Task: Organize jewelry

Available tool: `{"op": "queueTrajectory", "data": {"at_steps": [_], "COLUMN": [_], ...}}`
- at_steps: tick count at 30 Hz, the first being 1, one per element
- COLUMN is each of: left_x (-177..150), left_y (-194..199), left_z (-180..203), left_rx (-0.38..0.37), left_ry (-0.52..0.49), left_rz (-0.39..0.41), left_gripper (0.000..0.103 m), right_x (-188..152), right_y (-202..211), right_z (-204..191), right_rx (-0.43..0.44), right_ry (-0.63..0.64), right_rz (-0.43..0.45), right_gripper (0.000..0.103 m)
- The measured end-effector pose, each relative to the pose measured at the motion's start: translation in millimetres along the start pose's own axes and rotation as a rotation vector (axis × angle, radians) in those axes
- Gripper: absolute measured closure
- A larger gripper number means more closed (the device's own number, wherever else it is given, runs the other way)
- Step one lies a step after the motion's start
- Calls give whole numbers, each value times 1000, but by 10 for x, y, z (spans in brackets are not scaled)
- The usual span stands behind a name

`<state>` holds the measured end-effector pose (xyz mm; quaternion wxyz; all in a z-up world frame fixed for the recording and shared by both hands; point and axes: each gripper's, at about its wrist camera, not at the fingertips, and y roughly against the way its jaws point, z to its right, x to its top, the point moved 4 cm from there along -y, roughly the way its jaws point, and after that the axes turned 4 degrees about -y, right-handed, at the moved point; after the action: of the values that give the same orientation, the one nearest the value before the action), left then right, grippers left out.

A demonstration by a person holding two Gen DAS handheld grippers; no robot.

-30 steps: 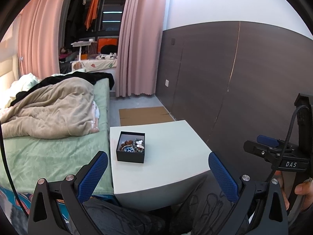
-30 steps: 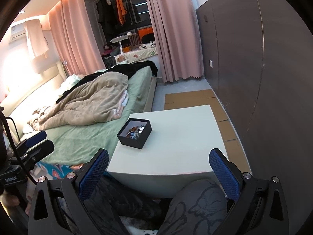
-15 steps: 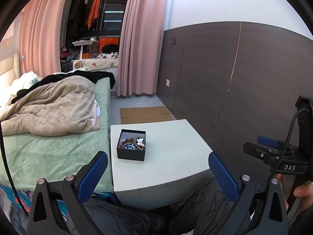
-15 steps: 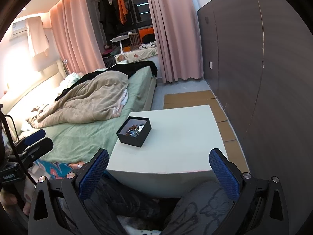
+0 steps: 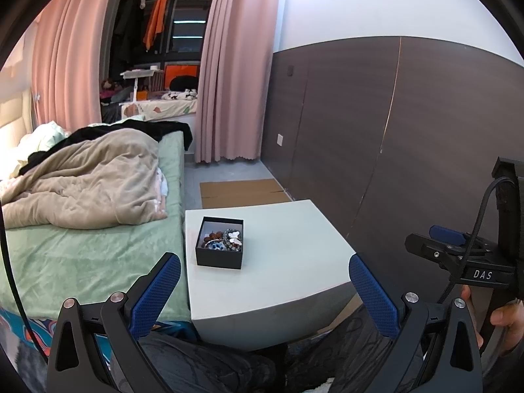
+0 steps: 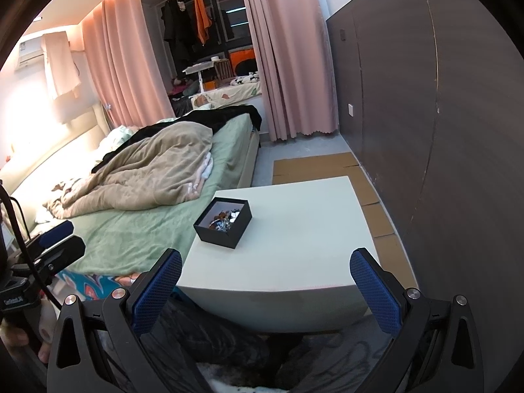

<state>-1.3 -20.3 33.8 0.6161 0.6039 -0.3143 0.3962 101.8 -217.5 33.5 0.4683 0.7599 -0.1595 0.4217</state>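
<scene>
Sitting near the white table's (image 5: 288, 245) left edge, the black box (image 5: 220, 259) holds small, light, tangle-prone jewelry (image 5: 224, 240), best pinched singly, while the left gripper (image 5: 262, 286) and right gripper (image 6: 266, 286) gape empty.

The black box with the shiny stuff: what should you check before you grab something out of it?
1. Black box has no lid on: ok.
2. Jewelry shows inside, piled together: ok.
3. Box sits flat on the white table, near its bed-side edge: ok.
4. Left hand-held gripper open, empty: ok.
5. Right hand-held gripper open, empty: ok.
6. Pieces tangled together: cannot tell.
</scene>
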Motion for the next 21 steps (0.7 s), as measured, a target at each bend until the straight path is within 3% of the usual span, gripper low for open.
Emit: {"op": "queueTrajectory", "data": {"at_steps": [21], "left_x": [-43], "left_y": [-33], "left_z": [-66], "left_rx": [18], "left_ry": [-9], "left_rz": [2], "left_gripper": [1], "right_x": [-55], "right_y": [-98], "right_z": [-41], "right_rx": [-10], "right_ry": [0], "right_rz": [-11], "right_gripper": [0]}}
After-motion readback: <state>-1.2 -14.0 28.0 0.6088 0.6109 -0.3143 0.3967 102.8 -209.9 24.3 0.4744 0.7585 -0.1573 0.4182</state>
